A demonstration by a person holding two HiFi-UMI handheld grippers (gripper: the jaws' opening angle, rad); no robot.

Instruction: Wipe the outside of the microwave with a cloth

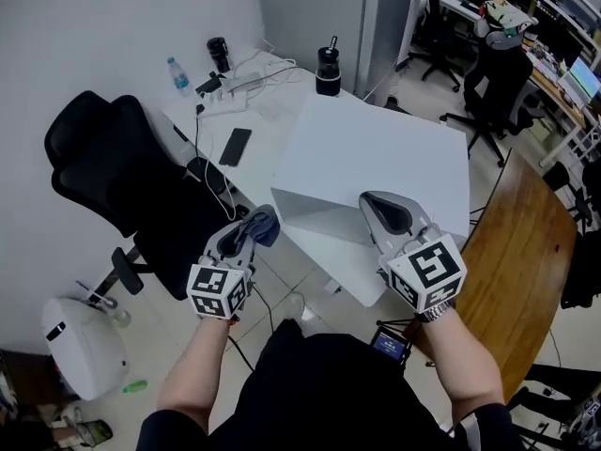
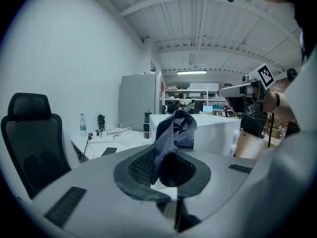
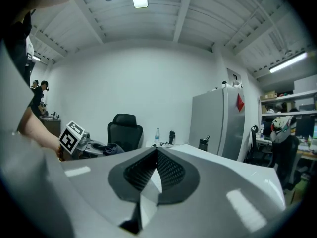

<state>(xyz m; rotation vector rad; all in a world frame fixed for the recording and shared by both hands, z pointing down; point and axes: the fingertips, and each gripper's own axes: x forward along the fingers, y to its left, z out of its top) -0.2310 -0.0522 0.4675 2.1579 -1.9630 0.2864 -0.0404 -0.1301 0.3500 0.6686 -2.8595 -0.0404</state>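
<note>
One cloth [image 1: 265, 224], clamped in the left tool [image 1: 246, 232], should meet the microwave [image 1: 376, 148] flat on its near side, while the right tool [image 1: 376, 203], jaws together and empty, stands clear.

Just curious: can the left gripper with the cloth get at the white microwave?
Probably yes: the left gripper holds the cloth close beside the microwave, with nothing in between.

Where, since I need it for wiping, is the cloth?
The blue cloth is clamped in the left gripper, lower left in the head view, beside the white microwave.
</note>
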